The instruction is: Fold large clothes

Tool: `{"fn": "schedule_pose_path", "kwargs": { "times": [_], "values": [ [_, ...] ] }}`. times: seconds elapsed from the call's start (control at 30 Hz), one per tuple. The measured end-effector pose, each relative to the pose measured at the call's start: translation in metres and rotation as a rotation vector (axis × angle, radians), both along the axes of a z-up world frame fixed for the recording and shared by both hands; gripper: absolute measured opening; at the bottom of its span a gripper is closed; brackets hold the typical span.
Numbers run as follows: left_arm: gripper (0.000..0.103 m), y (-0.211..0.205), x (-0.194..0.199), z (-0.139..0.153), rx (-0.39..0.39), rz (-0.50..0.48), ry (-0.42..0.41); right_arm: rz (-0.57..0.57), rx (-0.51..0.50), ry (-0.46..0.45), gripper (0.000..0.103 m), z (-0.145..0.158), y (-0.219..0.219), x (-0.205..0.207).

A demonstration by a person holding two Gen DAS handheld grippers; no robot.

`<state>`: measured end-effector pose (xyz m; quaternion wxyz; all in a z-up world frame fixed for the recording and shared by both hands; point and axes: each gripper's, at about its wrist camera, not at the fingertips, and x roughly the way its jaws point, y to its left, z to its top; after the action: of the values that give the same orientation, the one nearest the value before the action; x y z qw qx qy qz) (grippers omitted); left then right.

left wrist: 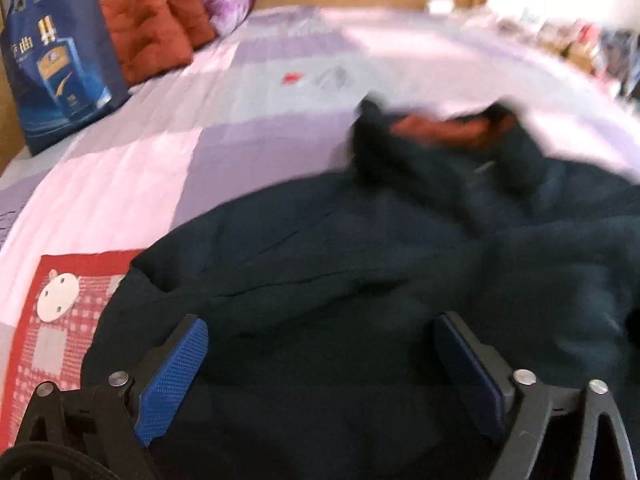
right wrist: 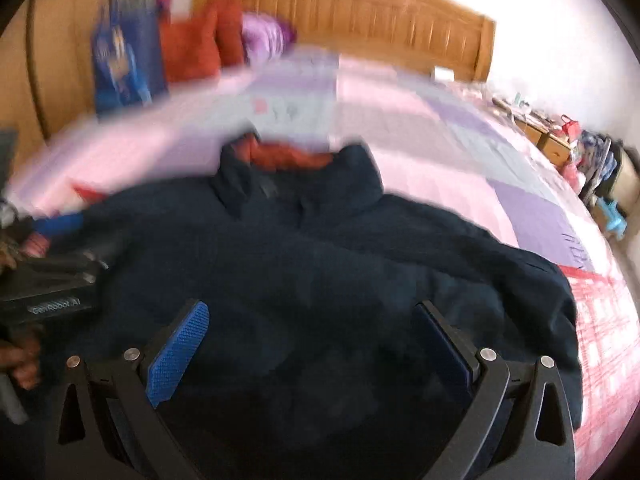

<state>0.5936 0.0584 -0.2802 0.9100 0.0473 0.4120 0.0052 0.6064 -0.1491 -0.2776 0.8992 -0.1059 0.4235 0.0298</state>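
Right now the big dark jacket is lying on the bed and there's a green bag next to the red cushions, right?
Nearly. The bag is blue, not green; the left wrist view shows it clearly. The rest holds: the dark jacket lies on the bed, and the bag stands beside the red cushions.

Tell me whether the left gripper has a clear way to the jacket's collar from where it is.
Probably yes. The left gripper is open above the dark jacket, and only jacket cloth lies between it and the collar.
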Motion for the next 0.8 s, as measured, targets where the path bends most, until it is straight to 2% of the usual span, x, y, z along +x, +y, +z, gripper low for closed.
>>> {"fn": "schedule_pose_path", "kwargs": {
  "times": [0.03,0.1,0.13,0.17,0.2,0.23,0.27,0.33,0.37,0.4,0.47,0.5,0.53,0.6,0.7,0.77,0.8],
  "values": [
    [0.098,0.011,0.005,-0.005,0.017,0.033,0.012,-0.040,-0.022,0.019,0.103,-0.008,-0.012,0.010],
    [0.099,0.042,0.011,-0.009,0.042,0.115,0.023,-0.147,0.017,0.001,0.102,-0.009,-0.052,0.019],
    [0.103,0.057,0.013,-0.013,0.109,0.166,0.031,-0.207,-0.018,0.003,0.102,-0.010,-0.068,0.023],
    [0.103,0.072,0.012,-0.017,0.102,0.196,0.044,-0.264,0.043,0.056,0.102,-0.020,-0.102,0.029],
    [0.103,0.089,0.013,-0.021,0.023,0.215,0.071,-0.264,0.043,0.056,0.102,-0.020,-0.102,0.029],
    [0.103,0.099,0.014,-0.024,-0.039,0.234,0.104,-0.259,0.099,0.078,0.102,-0.023,-0.110,0.030],
    [0.103,0.098,0.015,-0.023,-0.035,0.239,0.107,-0.240,0.072,0.070,0.102,-0.023,-0.107,0.031],
    [0.103,0.088,0.013,-0.020,0.032,0.231,0.094,-0.200,-0.027,0.054,0.102,-0.026,-0.093,0.032],
    [0.100,0.082,0.011,-0.015,0.057,0.233,0.088,-0.199,-0.027,0.060,0.102,-0.026,-0.093,0.034],
    [0.094,0.078,0.006,-0.009,0.049,0.229,0.076,-0.211,-0.003,0.047,0.102,-0.020,-0.100,0.032],
    [0.094,0.062,-0.014,0.011,-0.006,0.164,0.017,-0.229,-0.032,-0.084,0.099,0.006,-0.097,0.003],
    [0.094,0.052,-0.026,0.018,-0.004,0.130,-0.015,-0.229,-0.032,-0.084,0.099,0.006,-0.097,0.003],
    [0.094,0.037,-0.039,0.024,0.000,0.080,-0.046,-0.208,-0.007,-0.140,0.099,0.016,-0.089,-0.015],
    [0.094,0.007,-0.063,0.027,-0.015,-0.020,-0.058,-0.138,0.048,-0.182,0.099,0.026,-0.071,-0.047],
    [0.094,-0.028,-0.087,0.014,-0.036,-0.099,-0.040,0.001,0.068,-0.137,0.099,0.018,-0.029,-0.081],
    [0.095,-0.035,-0.086,0.003,0.007,-0.107,-0.034,0.072,0.005,-0.108,0.099,0.003,-0.003,-0.093],
    [0.101,-0.029,-0.085,-0.002,0.011,-0.107,-0.035,0.085,-0.066,-0.098,0.099,-0.008,0.004,-0.094]
  ]
}}
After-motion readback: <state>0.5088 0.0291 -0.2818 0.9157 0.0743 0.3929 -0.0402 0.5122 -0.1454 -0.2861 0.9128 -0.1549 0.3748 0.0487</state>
